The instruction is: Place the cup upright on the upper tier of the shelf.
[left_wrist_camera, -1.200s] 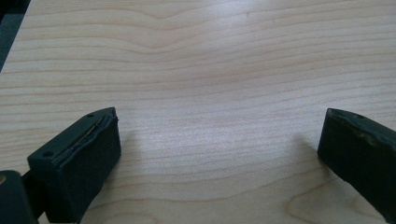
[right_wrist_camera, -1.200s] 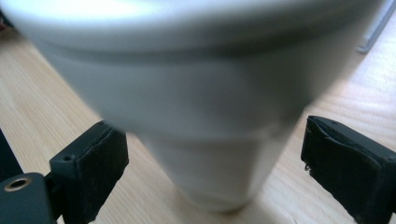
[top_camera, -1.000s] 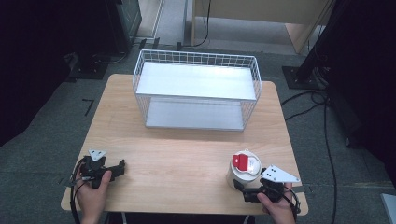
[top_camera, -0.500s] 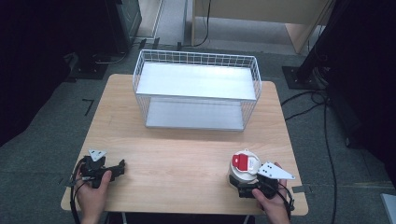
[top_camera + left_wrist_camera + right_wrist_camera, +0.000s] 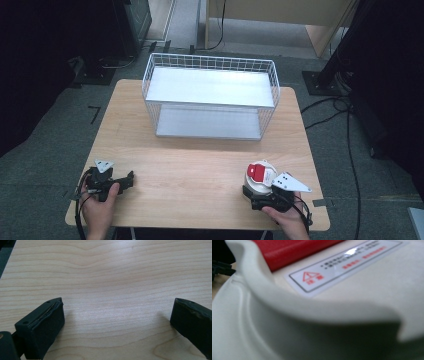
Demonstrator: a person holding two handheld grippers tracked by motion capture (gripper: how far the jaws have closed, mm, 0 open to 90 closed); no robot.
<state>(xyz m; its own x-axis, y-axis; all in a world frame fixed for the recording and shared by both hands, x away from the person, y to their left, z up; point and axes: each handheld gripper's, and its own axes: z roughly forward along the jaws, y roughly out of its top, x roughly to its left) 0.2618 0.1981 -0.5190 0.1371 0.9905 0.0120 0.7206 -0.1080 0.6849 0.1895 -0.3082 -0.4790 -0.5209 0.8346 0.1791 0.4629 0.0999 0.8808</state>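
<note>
Left gripper (image 5: 131, 178) jaws spread over wood-grain table (image 5: 200, 170); right gripper (image 5: 248, 193) at round white-red device (image 5: 260, 176), grip unclear.

My right fingers are hidden behind the white container (image 5: 362, 295), whose label print blurs unreadably.

Dim surroundings; right gripper view blurred.
</note>
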